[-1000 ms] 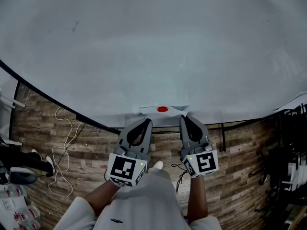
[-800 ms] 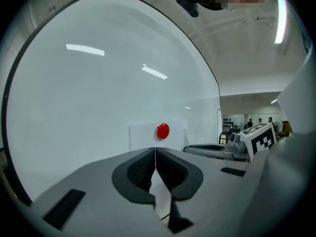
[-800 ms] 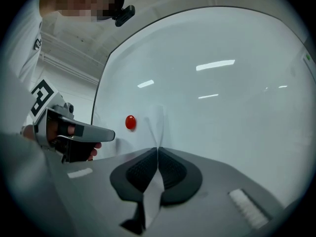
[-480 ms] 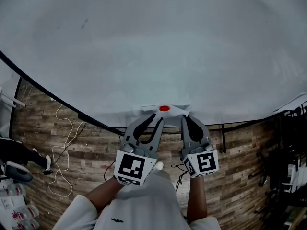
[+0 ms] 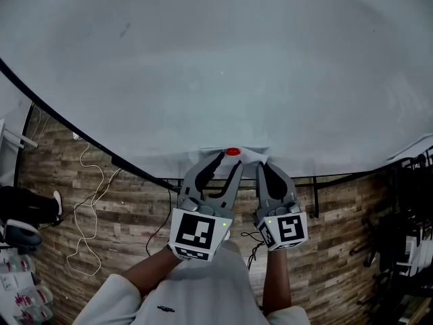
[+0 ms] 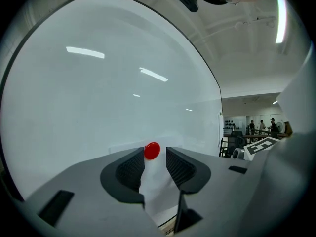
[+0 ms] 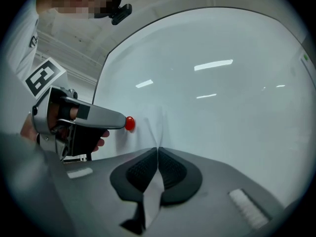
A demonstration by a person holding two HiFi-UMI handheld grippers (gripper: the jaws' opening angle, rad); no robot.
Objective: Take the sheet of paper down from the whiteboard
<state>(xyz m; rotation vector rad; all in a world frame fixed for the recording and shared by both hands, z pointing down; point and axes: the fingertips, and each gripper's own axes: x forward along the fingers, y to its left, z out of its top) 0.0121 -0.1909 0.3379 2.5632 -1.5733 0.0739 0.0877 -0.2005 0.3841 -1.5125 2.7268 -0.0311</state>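
My right tongs (image 7: 157, 152) clamp the sheet of paper (image 6: 155, 186), my left tongs (image 5: 229, 161) are opening with the red magnet (image 6: 152, 150) ungripped between their tips, so pulling now risks a tear.

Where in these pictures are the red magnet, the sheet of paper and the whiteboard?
red magnet (image 6: 152, 150), left gripper view, centre of its disc.
sheet of paper (image 6: 157, 181), left gripper view, white area under the magnet.
whiteboard (image 5: 216, 66), head view, bare middle of the board.

One whiteboard (image 5: 216, 73) is seen. One sheet (image 5: 249, 155) and one red magnet (image 5: 233, 152) are counted at the whiteboard's lower edge. Two grippers are counted there: the left gripper (image 5: 229, 160), jaws opening with the magnet between their tips, and the right gripper (image 5: 264, 166), clamped on the sheet.
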